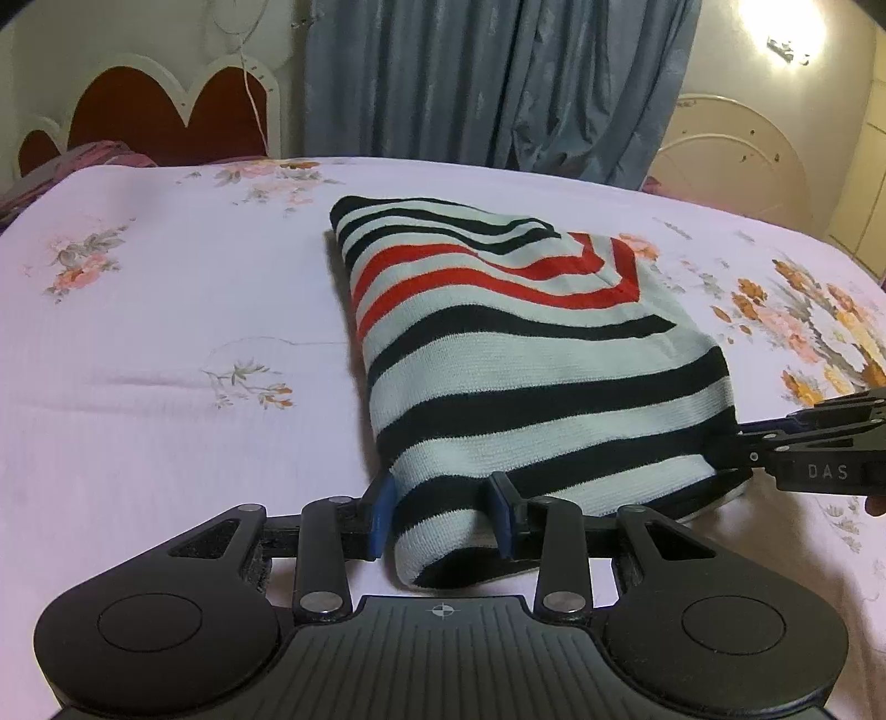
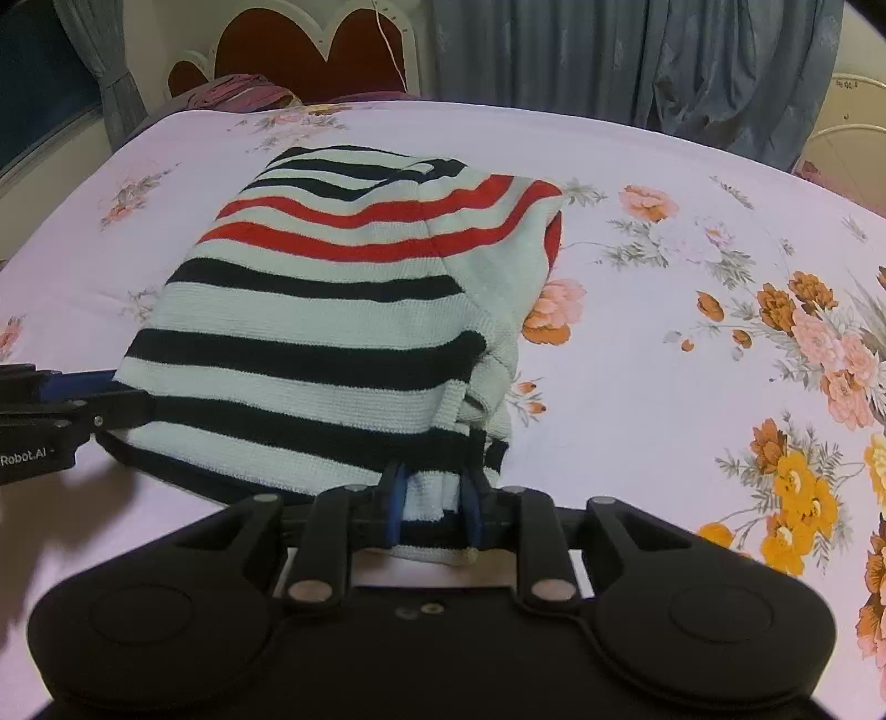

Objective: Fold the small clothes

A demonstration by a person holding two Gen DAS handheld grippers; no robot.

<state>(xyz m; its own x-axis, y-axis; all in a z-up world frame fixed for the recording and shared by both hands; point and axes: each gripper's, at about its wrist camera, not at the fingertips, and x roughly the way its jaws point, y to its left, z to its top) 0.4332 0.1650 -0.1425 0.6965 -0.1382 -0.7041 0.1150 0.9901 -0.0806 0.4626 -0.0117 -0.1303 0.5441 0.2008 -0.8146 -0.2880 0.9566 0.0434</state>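
A folded striped sweater [image 1: 498, 343] lies on a bed sheet [image 1: 166, 310] with a flower print, its near edge lifted. The left gripper [image 1: 440, 515] is clenched on one near corner of the sweater; knit fabric bunches between its blue pads and hangs toward the camera. The right gripper [image 2: 432, 507] is clamped on the other near corner in the same way, with a narrow fold squeezed between its pads. The underside of the sweater and how many layers are folded beneath cannot be made out. Each gripper shows only partly in the other's view, cut off at the picture's edge; one bears the letters "DAS", the other "Robot.AI". Behind the bed, a headboard [image 1: 166, 111] and a blue-grey curtain [image 1: 498, 83] are partly cropped, and a bright lamp [image 1: 775, 27] washes out the wall around it.
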